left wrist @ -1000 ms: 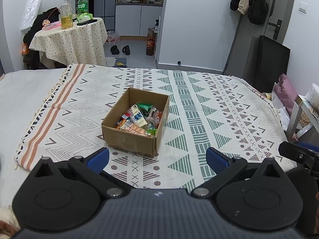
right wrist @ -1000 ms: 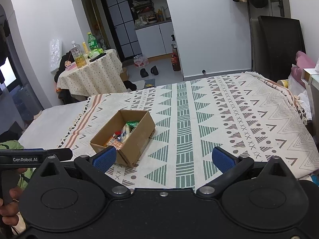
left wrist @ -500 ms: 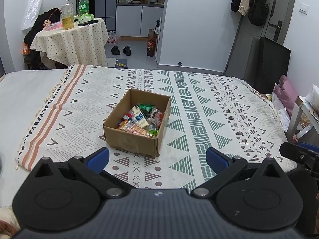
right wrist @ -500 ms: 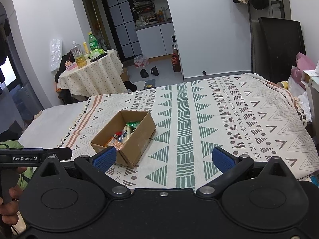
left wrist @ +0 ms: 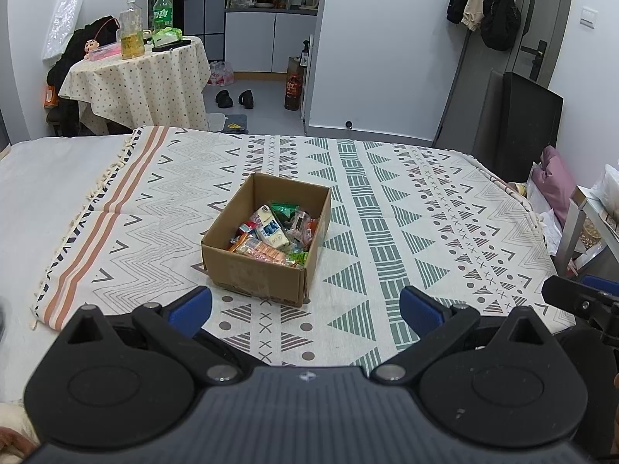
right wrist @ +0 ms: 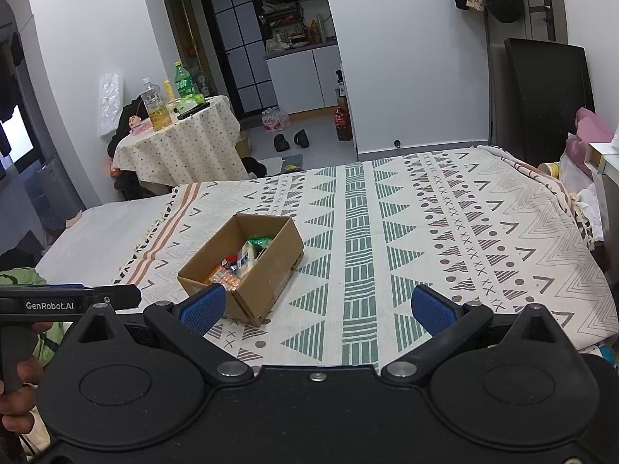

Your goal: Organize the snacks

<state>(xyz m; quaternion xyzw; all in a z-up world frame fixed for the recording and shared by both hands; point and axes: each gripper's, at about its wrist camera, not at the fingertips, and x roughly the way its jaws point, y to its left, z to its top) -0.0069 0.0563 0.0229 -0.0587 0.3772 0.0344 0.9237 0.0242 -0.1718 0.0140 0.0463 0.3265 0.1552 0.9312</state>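
Note:
An open cardboard box [left wrist: 255, 276] [right wrist: 271, 270] sits on the patterned blanket [left wrist: 406, 232] [right wrist: 425, 232], filled with several snack packets [left wrist: 271, 232] [right wrist: 247, 259]: a white carton, orange bars, green wrappers. My left gripper [left wrist: 305, 307] is open and empty, just short of the box's near wall. My right gripper [right wrist: 317, 309] is open too, with nothing between its blue pads; the box lies ahead of its left fingertip [right wrist: 205, 305].
A round table with a dotted cloth [left wrist: 143, 77] [right wrist: 182, 143] holds bottles beyond the bed. Shoes [left wrist: 234, 98] lie on the floor. A black chair [left wrist: 530, 123] and a pink pillow [left wrist: 557, 181] flank the bed's right side. The other handheld gripper [right wrist: 69, 301] shows at left.
Both views have drawn back slightly, so the box sits a little lower in each view. Both grippers stay open and empty.

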